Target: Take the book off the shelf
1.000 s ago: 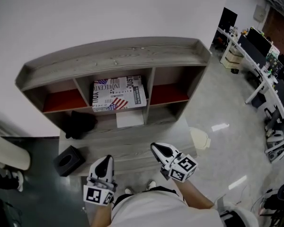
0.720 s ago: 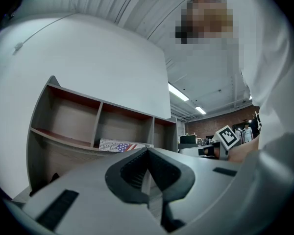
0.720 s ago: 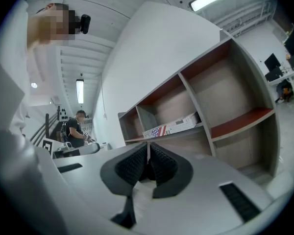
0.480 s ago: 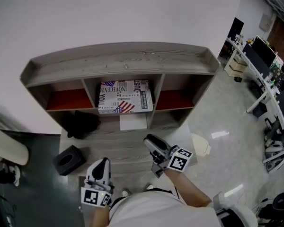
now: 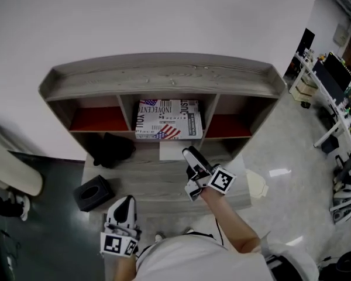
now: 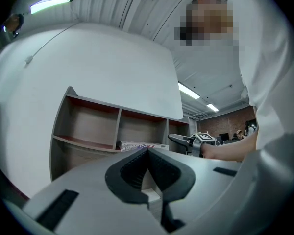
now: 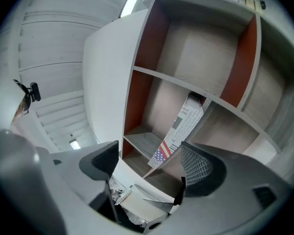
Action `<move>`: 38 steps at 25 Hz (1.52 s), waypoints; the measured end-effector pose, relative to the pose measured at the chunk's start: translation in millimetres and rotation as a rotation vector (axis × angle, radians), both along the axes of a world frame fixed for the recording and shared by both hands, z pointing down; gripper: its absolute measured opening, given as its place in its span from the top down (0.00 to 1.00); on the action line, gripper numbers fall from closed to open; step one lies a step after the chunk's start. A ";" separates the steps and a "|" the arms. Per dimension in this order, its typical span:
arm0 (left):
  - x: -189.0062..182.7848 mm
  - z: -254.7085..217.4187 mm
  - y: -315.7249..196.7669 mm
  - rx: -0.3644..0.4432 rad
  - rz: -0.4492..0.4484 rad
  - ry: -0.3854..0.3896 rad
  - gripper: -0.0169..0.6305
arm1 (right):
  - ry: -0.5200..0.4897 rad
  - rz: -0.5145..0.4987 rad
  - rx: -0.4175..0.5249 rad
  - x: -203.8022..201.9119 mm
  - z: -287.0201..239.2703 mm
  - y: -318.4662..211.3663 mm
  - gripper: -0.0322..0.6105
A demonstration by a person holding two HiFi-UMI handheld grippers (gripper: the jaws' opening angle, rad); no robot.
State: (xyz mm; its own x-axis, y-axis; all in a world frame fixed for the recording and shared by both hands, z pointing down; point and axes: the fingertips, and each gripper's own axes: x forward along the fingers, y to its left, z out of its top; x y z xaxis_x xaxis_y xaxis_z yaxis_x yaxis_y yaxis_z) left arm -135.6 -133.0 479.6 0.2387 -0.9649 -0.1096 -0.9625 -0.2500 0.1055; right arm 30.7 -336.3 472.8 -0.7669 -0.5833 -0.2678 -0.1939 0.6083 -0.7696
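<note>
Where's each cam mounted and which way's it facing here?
Head view: on the person's head, steeply down at shelf and book; shows left gripper, right gripper, shirt.
Left gripper view: on left gripper, low, facing the shelf front; shows its shut jaws, shirt.
Right gripper view: on right gripper, rolled sideways, facing the book; its jaws opening, empty.
Shared: book in all three.

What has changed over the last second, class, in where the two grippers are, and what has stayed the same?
The right gripper moved forward toward the middle compartment of the shelf. Its jaws are opening, with nothing between them. Nothing was taken hold of. The left gripper stayed low and shut, and the book stayed in its compartment.
</note>
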 end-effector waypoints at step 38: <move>-39.8 3.9 55.3 -0.050 -0.192 0.024 0.95 | -0.367 0.014 -0.270 -47.8 38.5 -94.1 0.13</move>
